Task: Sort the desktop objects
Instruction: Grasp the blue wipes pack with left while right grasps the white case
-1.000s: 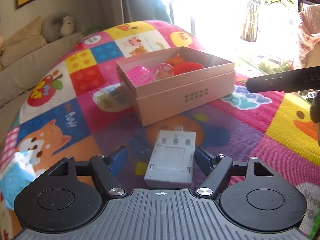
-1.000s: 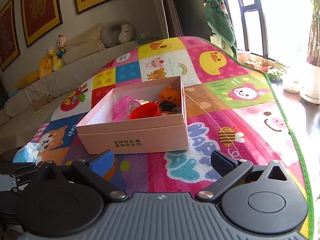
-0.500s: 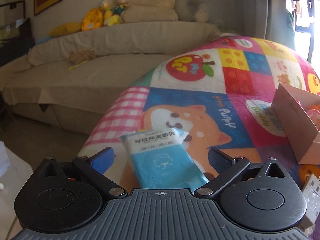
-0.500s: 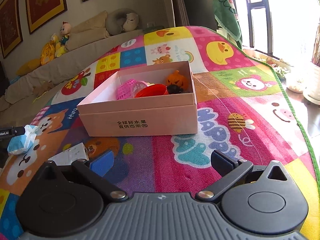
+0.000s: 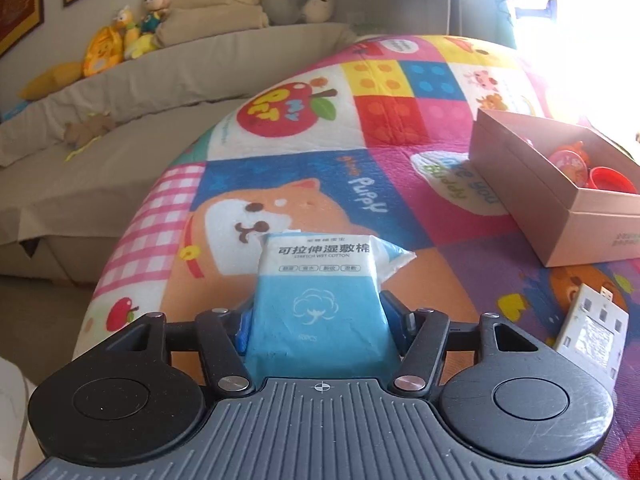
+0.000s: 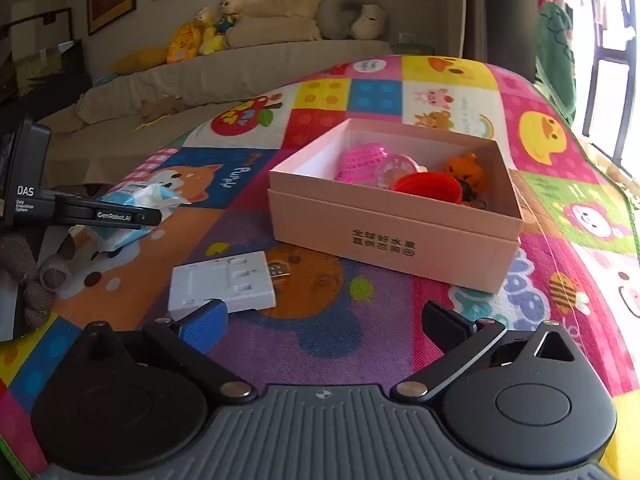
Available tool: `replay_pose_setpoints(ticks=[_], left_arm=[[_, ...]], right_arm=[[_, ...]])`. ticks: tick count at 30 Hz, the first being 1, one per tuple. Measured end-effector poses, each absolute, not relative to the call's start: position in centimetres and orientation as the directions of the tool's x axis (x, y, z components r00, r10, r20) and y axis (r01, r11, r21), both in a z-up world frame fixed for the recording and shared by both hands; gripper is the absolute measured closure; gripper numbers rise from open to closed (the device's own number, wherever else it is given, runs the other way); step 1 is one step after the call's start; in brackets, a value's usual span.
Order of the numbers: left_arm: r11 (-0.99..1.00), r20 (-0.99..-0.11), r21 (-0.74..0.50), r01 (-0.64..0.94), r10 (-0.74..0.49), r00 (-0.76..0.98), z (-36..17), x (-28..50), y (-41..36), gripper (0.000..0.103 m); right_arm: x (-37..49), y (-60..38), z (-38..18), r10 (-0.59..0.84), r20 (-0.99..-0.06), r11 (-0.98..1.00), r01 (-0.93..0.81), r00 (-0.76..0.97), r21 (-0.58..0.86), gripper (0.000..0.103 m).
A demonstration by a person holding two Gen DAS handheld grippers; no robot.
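A blue and white wet-cotton pack [image 5: 316, 280] lies on the colourful mat, between my left gripper's [image 5: 318, 312] fingers. Its jaws are closing and the pads press the pack's sides. From the right wrist view the same pack [image 6: 136, 204] shows behind that gripper's black finger [image 6: 120, 215]. A white plug-in adapter [image 6: 222, 284] lies flat just beyond my right gripper's blue left fingertip [image 6: 204, 322]. My right gripper [image 6: 324, 320] is open with nothing between its fingers. The pink cardboard box [image 6: 380, 240] holds a pink basket [image 6: 362, 160], a red cup [image 6: 426, 186] and an orange toy [image 6: 466, 170].
The box [image 5: 560, 216] and the adapter [image 5: 592, 332] lie right of the pack. The mat's edge [image 5: 132, 240] drops off on the left toward a beige sofa [image 5: 120, 128] with plush toys [image 5: 132, 36]. A hand in a knitted grey glove [image 6: 24, 268] holds the left tool.
My left gripper swung left from the white adapter to the blue pack and its jaws closed in on it. My right gripper shifted so the adapter now lies before it.
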State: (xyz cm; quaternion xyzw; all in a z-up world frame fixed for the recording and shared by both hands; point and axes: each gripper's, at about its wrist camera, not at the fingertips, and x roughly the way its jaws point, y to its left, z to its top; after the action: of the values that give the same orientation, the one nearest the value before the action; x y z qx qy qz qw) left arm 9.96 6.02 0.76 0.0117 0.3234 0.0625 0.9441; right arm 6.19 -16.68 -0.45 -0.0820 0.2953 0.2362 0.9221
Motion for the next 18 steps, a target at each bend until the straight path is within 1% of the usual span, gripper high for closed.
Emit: replay_pose_setpoints(ticks=[3, 4, 7, 9, 11, 12, 15, 18], left_arm=[[0.997, -0.618, 0.022, -0.071, 0.069, 0.783, 1.0, 8.8, 5.7, 0.037], [0.998, -0.622, 0.005, -0.059, 0.049, 0.781, 1.2, 8.3, 5.7, 0.037], [0.999, -0.627, -0.02, -0.033, 0.013, 0.779, 1.3, 6.9, 5.4, 0.036], [0.999, -0.628, -0.025, -0.025, 0.004, 0.779, 1.3, 6.4, 5.2, 0.036], [0.999, -0.626, -0.025, -0.021, 0.001, 0.78, 1.3, 6.3, 5.0, 0.036], [1.0, -0.625, -0.022, -0.019, 0.001, 0.781, 1.3, 6.4, 4.8, 0.036], [1.0, -0.621, -0.018, 0.001, -0.012, 0.783, 1.2, 6.7, 3.9, 0.036], [0.999, -0.62, 0.004, 0.049, -0.036, 0.784, 1.1, 6.6, 2.5, 0.036]], right_arm=[[7.1, -13.9, -0.8, 0.424, -0.613, 0.839, -0.543, 0.666, -0.01, 0.0], [8.0, -12.9, -1.2, 0.415, -0.643, 0.84, -0.542, 0.644, 0.0, 0.0], [9.7, -12.0, -2.2, 0.407, -0.679, 0.854, -0.518, 0.611, 0.046, 0.001], [10.2, -12.1, -2.6, 0.425, -0.69, 0.853, -0.514, 0.586, 0.088, 0.01], [10.0, -12.1, -2.5, 0.429, -0.684, 0.85, -0.52, 0.591, 0.083, 0.017], [9.8, -12.4, -2.4, 0.433, -0.682, 0.846, -0.527, 0.589, 0.083, 0.025], [9.1, -13.8, -2.1, 0.425, -0.669, 0.86, -0.502, 0.61, 0.088, 0.025], [8.4, -16.3, -2.0, 0.357, -0.664, 0.901, -0.429, 0.657, 0.06, 0.025]])
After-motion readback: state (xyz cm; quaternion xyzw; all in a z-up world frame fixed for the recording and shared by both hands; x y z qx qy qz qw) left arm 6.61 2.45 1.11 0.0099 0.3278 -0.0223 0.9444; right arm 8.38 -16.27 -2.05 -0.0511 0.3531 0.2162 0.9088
